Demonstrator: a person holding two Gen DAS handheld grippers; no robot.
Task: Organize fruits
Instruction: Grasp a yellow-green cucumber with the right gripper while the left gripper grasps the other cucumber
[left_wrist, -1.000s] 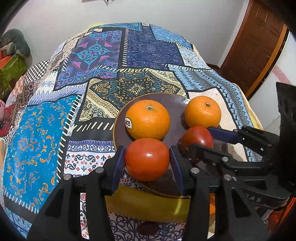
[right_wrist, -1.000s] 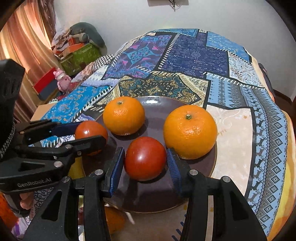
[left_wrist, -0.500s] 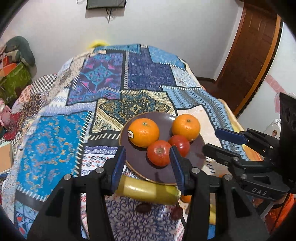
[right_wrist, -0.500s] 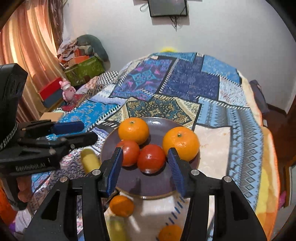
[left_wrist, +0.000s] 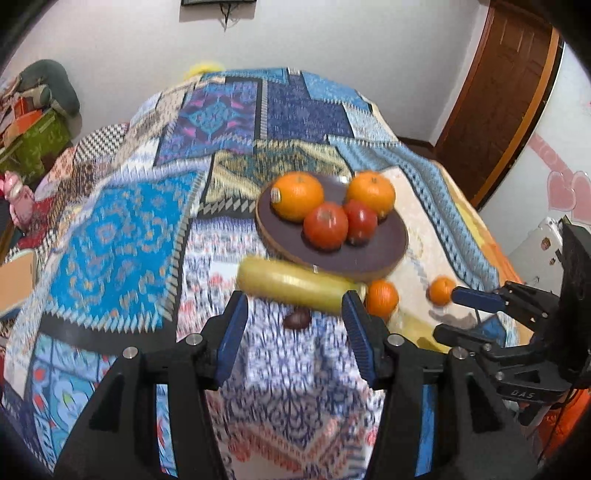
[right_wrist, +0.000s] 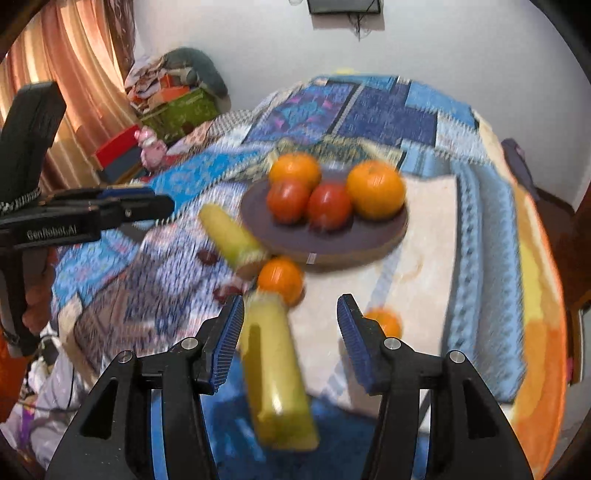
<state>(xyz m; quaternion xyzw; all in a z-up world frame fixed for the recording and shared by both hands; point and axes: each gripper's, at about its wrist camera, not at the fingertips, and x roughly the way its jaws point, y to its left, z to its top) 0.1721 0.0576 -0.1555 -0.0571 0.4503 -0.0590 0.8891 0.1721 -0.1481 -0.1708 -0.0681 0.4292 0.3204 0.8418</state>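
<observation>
Having pulled back from the round dark-brown plate, where two glossy red tomatoes now lie released, both the left gripper and the right gripper hang spread and empty, free for the long yellow fruit just beside that plate.

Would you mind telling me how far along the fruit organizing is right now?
Done: two oranges and two red tomatoes sit on the dark round plate. In hand: nothing; the left gripper and right gripper are open. Left on the patterned cloth: two yellow-green elongated fruits, two small oranges and small dark fruits.
</observation>
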